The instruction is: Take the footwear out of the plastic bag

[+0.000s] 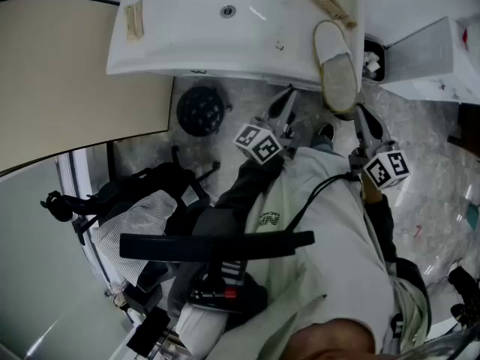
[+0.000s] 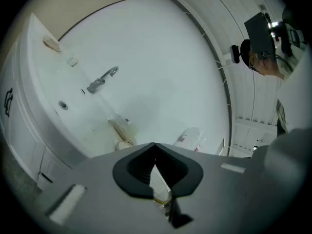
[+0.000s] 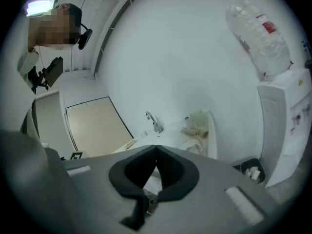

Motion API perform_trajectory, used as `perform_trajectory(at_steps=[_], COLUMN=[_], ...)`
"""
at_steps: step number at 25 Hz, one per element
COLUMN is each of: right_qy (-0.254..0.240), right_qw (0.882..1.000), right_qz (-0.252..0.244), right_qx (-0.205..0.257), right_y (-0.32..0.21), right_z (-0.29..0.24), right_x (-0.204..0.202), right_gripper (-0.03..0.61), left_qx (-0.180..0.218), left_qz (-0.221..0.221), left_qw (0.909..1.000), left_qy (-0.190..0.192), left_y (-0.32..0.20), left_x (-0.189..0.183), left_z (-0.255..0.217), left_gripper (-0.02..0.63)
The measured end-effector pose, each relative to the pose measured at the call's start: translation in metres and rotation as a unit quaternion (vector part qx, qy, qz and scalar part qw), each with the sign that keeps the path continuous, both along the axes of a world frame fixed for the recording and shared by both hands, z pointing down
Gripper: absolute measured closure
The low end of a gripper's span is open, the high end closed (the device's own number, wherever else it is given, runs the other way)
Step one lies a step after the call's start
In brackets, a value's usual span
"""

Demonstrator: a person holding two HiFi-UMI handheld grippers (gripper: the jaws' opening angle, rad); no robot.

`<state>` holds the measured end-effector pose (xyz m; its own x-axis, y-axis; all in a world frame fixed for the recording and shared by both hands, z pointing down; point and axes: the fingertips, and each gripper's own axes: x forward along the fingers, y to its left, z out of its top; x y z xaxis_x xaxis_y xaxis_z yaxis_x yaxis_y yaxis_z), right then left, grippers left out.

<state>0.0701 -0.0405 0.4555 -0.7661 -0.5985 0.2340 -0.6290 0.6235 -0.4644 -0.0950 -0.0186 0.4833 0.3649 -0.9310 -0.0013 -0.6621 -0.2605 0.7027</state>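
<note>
Slipper [image 1: 336, 62]: white, lying lengthwise on the right end of the washbasin top [image 1: 187, 43], around 1 o'clock in the head view, with its near end poking out over the front edge.
Right gripper [image 1: 359, 111]: tips near the slipper's overhanging end, at about its 5 o'clock. Jaws pressed together, nothing in them. Can't tell if it touches the slipper.
Left gripper [image 1: 289, 94]: at the slipper's 8 o'clock, a bit apart from it. Jaws also closed up tight and empty.
Tan bundle [image 1: 324, 0]: on the basin top at the slipper's 12 o'clock.
Bin [image 1: 373, 57]: at the slipper's 3 o'clock, white scraps inside.
Floor drain [image 1: 200, 111]: round and dark, at 9 o'clock of the left gripper.
Faucet [image 2: 102, 79]: chrome, on the basin.
</note>
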Motion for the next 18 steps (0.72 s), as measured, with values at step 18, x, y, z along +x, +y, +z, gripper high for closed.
perform_trajectory(at_steps=[18], right_qy=[0.064], right_qw=[0.995], right_qz=[-0.039], right_qx=[0.072], right_y=[0.024], right_z=[-0.013], right_x=[-0.019], right_gripper=[0.578], left_qx=[0.008], left_qz=[0.043], left_qw=[0.9987], left_qy=[0.026], left_y=[0.008], left_x=[-0.012], left_z=[-0.002], left_gripper=[0.629])
